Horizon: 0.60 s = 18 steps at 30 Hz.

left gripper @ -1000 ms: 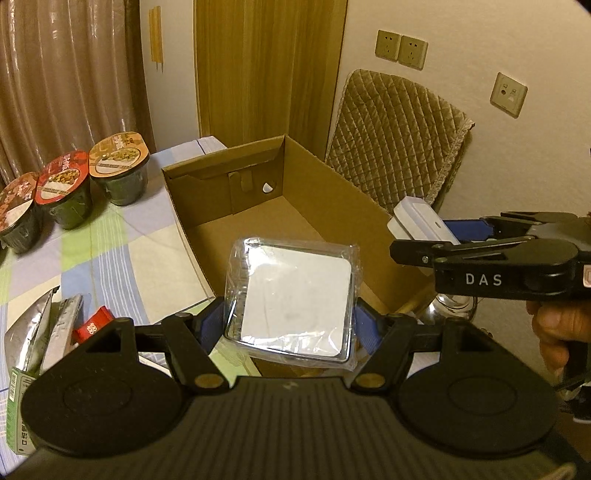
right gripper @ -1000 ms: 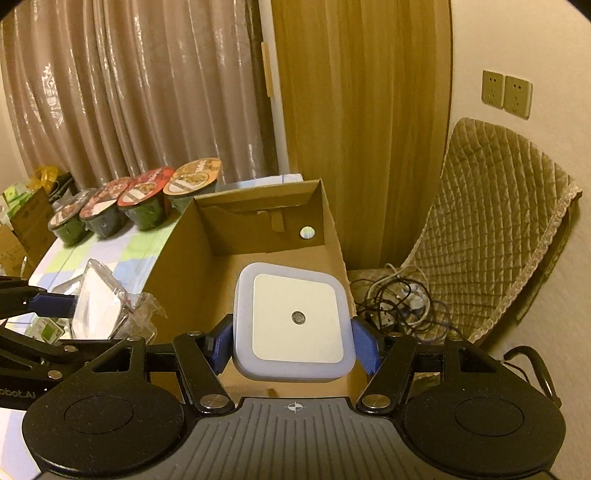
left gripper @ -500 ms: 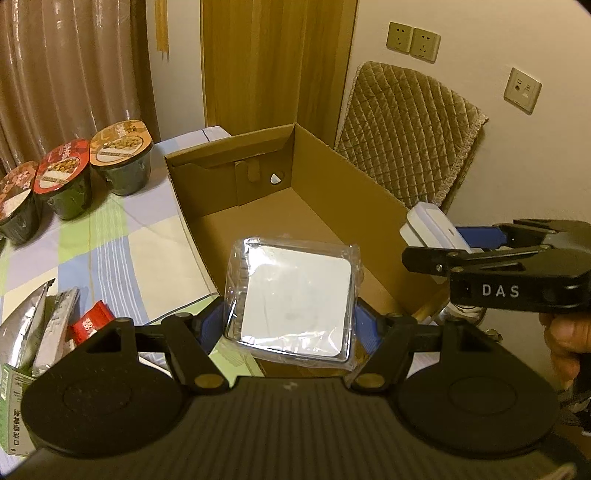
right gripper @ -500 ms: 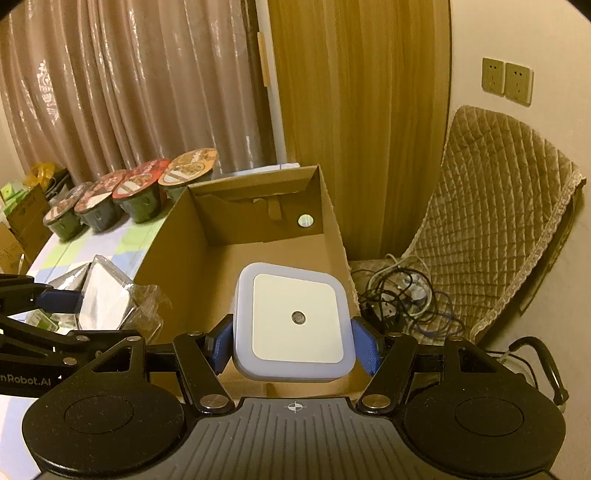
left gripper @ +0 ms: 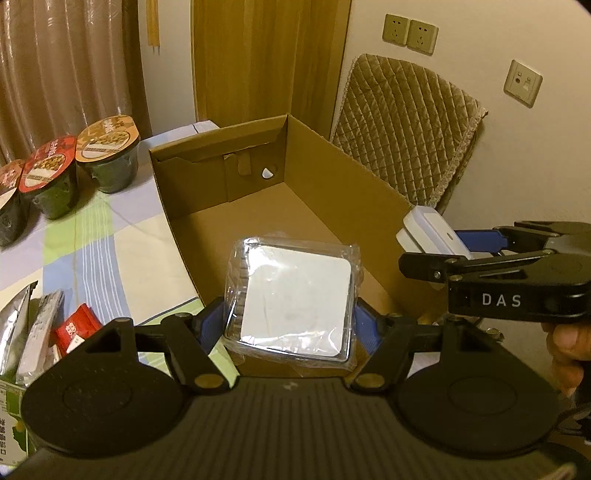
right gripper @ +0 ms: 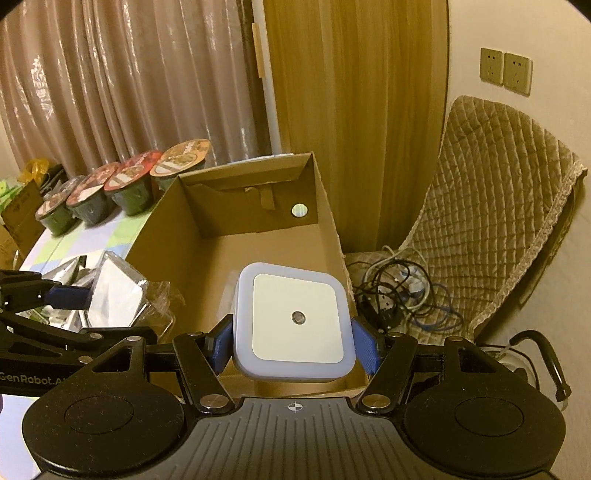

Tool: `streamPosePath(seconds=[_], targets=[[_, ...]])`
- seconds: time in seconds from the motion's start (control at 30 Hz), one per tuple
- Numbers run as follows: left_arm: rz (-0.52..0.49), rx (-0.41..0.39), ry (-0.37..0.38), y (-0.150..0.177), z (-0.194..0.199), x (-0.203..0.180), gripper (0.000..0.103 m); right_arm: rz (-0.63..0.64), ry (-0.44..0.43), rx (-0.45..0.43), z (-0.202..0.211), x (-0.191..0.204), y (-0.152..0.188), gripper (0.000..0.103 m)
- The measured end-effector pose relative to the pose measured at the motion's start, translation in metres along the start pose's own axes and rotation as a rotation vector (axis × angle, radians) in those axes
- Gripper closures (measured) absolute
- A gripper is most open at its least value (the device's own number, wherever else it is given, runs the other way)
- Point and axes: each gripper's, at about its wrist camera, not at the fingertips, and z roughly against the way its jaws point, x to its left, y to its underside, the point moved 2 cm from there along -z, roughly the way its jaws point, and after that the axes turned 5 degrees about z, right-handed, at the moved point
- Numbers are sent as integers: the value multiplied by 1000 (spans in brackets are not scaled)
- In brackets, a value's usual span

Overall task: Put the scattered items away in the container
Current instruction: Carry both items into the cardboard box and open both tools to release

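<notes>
Right now, nearest to me, the left gripper (left gripper: pixel 290 325) is clamping its blue pads against the two sides of a square white block wrapped in crinkled clear plastic (left gripper: pixel 293 295), holding it tilted over the near end of the open brown cardboard box (left gripper: pixel 236 229). Beside it, the right gripper (right gripper: pixel 293 341) is squeezing a square white plastic night light with a small round sensor in its face (right gripper: pixel 295 319), and that one is hanging above the box's near right corner, close to the right wall. A hand (left gripper: pixel 569 347) is showing at the edge behind the right tool.

The box is sitting on a table covered by a checked cloth in pale green, lilac and cream (left gripper: pixel 92 236), and its floor is lying bare. To the left of the box, at the near edge of the cloth, silver foil sachets (left gripper: pixel 14 332) and a small red packet (left gripper: pixel 75 328) are lying together. Farther back along the cloth, a row of dark green instant-noodle cups with printed lids (right gripper: pixel 122 184) is standing.

Off the right side of the table, a tangle of dark cables (right gripper: pixel 399 295) is lying on the seat of a chair draped in quilted tan fabric (right gripper: pixel 491 206). Beyond that, beige pleated curtains (right gripper: pixel 129 81), a wooden door (left gripper: pixel 266 59) and cream wall sockets (left gripper: pixel 410 31) are closing off the room.
</notes>
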Motion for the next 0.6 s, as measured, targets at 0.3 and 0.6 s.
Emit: streamPosePath(seconds=[0.3,0.6], targets=[[-5,-8,4,4,6,0,34,0,-1,3,-1,1,1,35],[-6,-19,-9,3,12,2,29,1,5,3,1,1,4,35]])
